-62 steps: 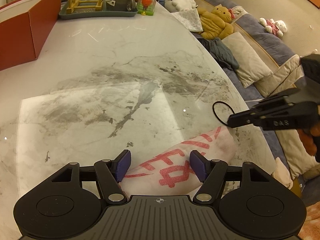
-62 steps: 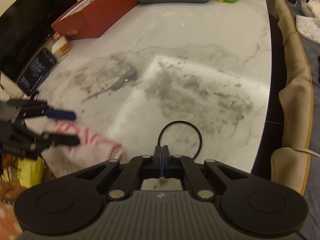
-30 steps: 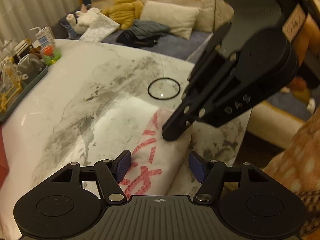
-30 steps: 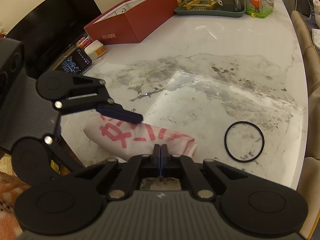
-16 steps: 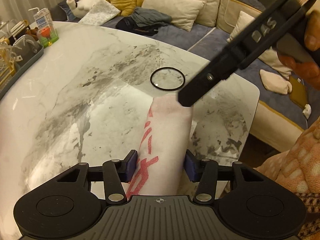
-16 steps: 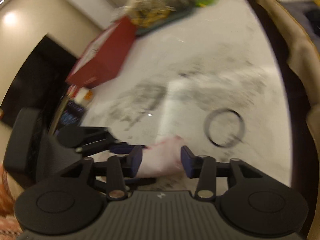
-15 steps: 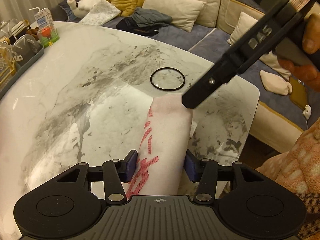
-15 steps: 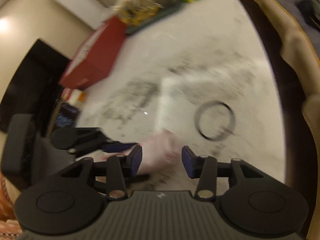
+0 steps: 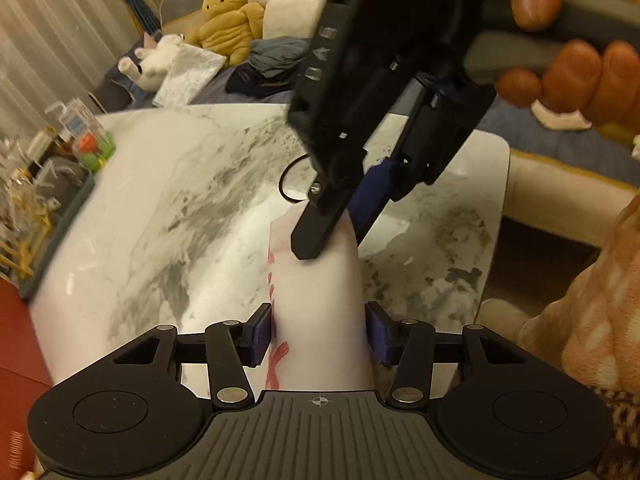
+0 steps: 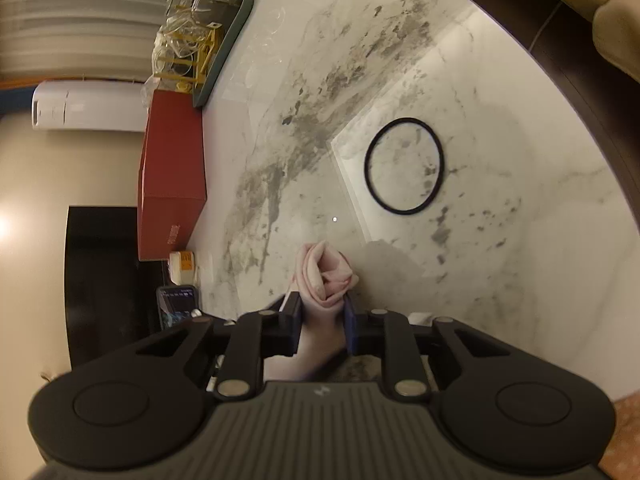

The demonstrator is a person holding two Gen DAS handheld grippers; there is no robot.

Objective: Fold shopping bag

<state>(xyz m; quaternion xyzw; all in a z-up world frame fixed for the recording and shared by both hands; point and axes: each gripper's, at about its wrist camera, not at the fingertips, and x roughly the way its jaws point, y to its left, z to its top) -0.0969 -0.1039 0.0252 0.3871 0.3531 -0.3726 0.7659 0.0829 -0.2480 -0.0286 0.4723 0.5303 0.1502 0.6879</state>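
The shopping bag [image 9: 316,304], white with red print, is rolled into a tube on the marble table [image 9: 180,220]. My left gripper [image 9: 320,334] grips its near end, both blue pads pressed against the sides. In the right wrist view the bag's far end [image 10: 326,276] bunches up pink between the pads of my right gripper [image 10: 322,320], whose jaws are closing on it. From the left wrist view that right gripper [image 9: 334,236] comes down from the upper right, rolled on its side, with a person's hand [image 9: 560,60] on its handle.
A black elastic ring [image 10: 404,166] lies on the table beyond the bag. A red box [image 10: 172,176], a tray of glassware [image 10: 224,48] and a phone [image 10: 176,304] stand further off. A sofa with plush toys [image 9: 228,28] lies past the table's edge.
The right gripper opened, rolled onto its side, came down over the bag's far end and is closing on it. The left pads closed against the roll's sides.
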